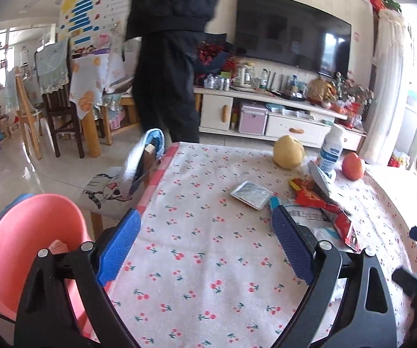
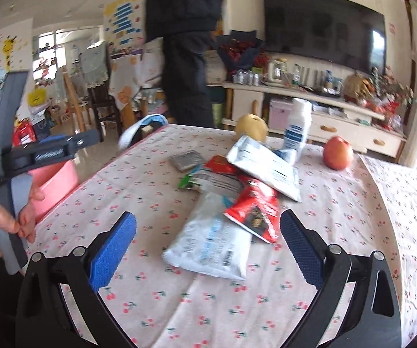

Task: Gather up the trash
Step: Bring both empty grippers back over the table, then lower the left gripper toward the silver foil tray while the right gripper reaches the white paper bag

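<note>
A heap of wrappers lies on the cherry-print tablecloth (image 2: 179, 304): a white plastic bag (image 2: 211, 246), a red snack packet (image 2: 254, 208), a white-and-blue pouch (image 2: 263, 165), a small green wrapper (image 2: 189, 182) and a silver foil packet (image 2: 185, 159). My right gripper (image 2: 208, 246) is open, low over the cloth, with the white bag between its blue pads. My left gripper (image 1: 205, 240) is open over bare cloth; the silver foil packet (image 1: 251, 195) and the red snack packet (image 1: 333, 214) lie ahead and to its right. A pink bin (image 1: 23, 246) stands beside the table's left edge.
A yellow pear (image 1: 289, 152), a white bottle (image 1: 331, 149) and a red apple (image 1: 352, 166) stand at the table's far side. A person in dark clothes (image 1: 167, 58) stands beyond the table. A cushioned stool (image 1: 107, 191), chairs and a TV cabinet (image 1: 266, 110) fill the room behind.
</note>
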A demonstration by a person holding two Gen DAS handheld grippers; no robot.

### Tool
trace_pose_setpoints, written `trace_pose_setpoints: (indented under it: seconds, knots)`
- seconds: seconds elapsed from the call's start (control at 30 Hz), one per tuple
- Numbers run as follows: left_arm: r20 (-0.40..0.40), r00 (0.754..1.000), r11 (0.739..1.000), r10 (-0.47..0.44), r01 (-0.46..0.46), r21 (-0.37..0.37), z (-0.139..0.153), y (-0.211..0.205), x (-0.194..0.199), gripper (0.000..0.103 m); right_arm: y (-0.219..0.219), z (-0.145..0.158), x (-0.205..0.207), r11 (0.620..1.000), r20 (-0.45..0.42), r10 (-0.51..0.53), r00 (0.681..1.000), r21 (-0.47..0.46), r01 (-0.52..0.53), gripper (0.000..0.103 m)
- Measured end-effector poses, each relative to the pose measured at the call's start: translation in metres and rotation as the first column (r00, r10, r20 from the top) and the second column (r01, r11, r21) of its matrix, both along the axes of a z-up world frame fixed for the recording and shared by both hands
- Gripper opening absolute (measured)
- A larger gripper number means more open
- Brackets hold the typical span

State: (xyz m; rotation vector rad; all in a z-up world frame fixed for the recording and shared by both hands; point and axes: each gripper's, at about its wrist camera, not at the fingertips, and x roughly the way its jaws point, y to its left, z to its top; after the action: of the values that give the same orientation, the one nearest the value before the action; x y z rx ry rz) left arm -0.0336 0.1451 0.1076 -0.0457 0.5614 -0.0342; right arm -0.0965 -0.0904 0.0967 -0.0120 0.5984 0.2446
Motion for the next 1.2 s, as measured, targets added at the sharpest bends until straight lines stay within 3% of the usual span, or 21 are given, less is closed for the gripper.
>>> trace_pose_setpoints:
  seconds: [0.27, 0.4, 0.6, 0.87, 0.97, 1.2]
  knots:
    - [-0.058, 0.995, 0.997, -0.081, 0.081, -0.005, -0.01, -0.045, 0.024, 0.092, -0.061, -0.002, 0.026, 0.991, -0.033, -0.123, 0.992, 0.05, 0.125, 0.098]
    - [-0.085, 0.988, 0.989, -0.125, 0.118, -0.087, -0.005, -0.065, 0.045, 0.092, -0.079, -0.005, 0.041, 0.983, -0.063, -0.176, 0.982, 0.047, 0.179, 0.098]
    - [-0.131, 0.98, 0.974, -0.151, 0.124, -0.192, 0.01, -0.116, 0.096, 0.092, -0.113, -0.012, 0.052, 0.958, -0.162, -0.227, 0.96, 0.141, 0.25, 0.098]
    - [-0.31, 0.946, 0.992, -0.091, 0.06, -0.108, -0.004, -0.19, 0.183, 0.077, -0.126, -0.009, 0.049, 0.964, -0.157, -0.205, 0.966, 0.141, 0.228, 0.098]
    - [-0.349, 0.936, 0.998, -0.047, 0.027, -0.061, -0.011, -0.203, 0.209, 0.072, -0.128, -0.007, 0.049, 0.967, -0.146, -0.199, 0.969, 0.131, 0.219, 0.098]
    - [-0.453, 0.891, 0.999, 0.024, -0.042, -0.03, -0.034, -0.215, 0.253, 0.063, -0.138, -0.011, 0.051, 0.965, -0.151, -0.183, 0.971, 0.161, 0.207, 0.098]
